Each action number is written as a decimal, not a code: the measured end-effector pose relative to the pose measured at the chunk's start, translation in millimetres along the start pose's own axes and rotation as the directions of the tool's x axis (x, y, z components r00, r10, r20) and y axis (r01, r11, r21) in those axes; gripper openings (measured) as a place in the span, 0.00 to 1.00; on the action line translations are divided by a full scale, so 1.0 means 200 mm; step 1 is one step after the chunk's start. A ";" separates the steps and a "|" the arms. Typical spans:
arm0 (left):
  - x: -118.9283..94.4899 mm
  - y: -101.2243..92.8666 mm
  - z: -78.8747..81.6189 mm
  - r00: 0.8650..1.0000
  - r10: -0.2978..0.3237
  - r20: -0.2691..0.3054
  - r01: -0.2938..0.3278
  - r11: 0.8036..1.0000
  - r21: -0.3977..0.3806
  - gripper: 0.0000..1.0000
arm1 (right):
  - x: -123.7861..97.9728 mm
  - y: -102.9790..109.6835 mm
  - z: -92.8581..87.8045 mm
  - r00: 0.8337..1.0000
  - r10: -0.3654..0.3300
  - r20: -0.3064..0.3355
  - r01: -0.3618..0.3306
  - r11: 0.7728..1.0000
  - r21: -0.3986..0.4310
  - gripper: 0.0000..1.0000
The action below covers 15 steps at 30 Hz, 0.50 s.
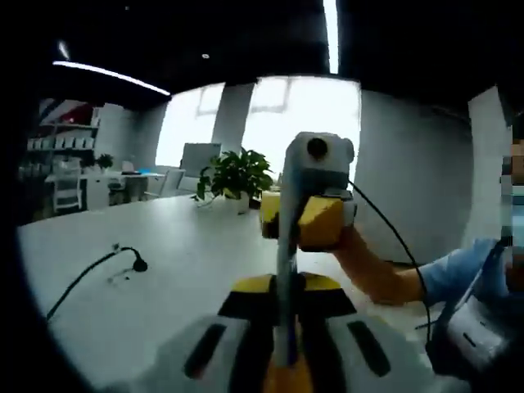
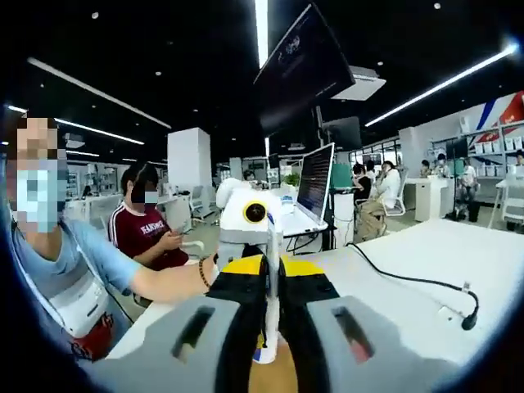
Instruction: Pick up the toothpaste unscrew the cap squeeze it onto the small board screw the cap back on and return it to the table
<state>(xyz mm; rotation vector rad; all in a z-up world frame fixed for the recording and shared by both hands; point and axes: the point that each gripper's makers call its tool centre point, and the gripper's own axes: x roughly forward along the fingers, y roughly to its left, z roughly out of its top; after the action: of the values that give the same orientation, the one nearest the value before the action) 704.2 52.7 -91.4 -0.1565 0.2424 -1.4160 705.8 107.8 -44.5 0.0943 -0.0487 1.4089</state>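
The toothpaste tube [image 1: 283,255] appears edge-on as a thin pale strip, held up above the white table [image 1: 180,246]. My left gripper [image 1: 284,309] is shut on its near end. My right gripper [image 1: 309,219], grey and yellow, grips the far end, with a hand behind it. In the right gripper view the same tube [image 2: 271,246] stands as a narrow white strip between the black jaws of my right gripper [image 2: 272,277], which is shut on it. The left gripper [image 2: 250,214] faces it from just beyond. The cap is hidden by the jaws.
A black cable with a small round head [image 1: 139,264] [image 2: 468,322] lies on the table. A potted plant [image 1: 237,174] stands at the far edge. An open laptop [image 2: 315,190] sits at the table end, and people [image 2: 147,229] sit behind it. The person's sleeve [image 1: 458,274] is at the right.
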 end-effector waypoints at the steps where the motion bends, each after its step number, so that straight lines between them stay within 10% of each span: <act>1: 0.00 0.02 -0.01 1.000 0.008 0.005 -0.008 1.000 0.005 0.08 | 0.00 -0.01 0.00 1.000 -0.002 0.009 0.002 1.000 0.007 0.08; 5: 0.01 0.06 -0.08 0.999 0.031 -0.036 -0.031 1.000 0.004 0.07 | -0.01 -0.03 -0.06 0.998 0.041 0.042 -0.044 0.996 0.072 0.10; 9: 0.02 0.07 -0.13 0.996 0.043 -0.074 -0.040 0.998 0.040 0.07 | 0.01 -0.03 0.05 0.967 0.077 0.243 -0.111 0.985 0.132 0.14; 15: 0.00 0.07 -0.15 0.995 0.040 -0.090 -0.033 0.996 0.085 0.07 | 0.05 -0.02 -0.01 0.984 0.094 0.153 -0.116 0.983 0.143 0.06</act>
<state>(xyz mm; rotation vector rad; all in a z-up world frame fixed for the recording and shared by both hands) 709.0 55.0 -123.4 -0.0178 0.2598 -1.3962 710.6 116.4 -46.7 0.3249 -0.0688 1.5083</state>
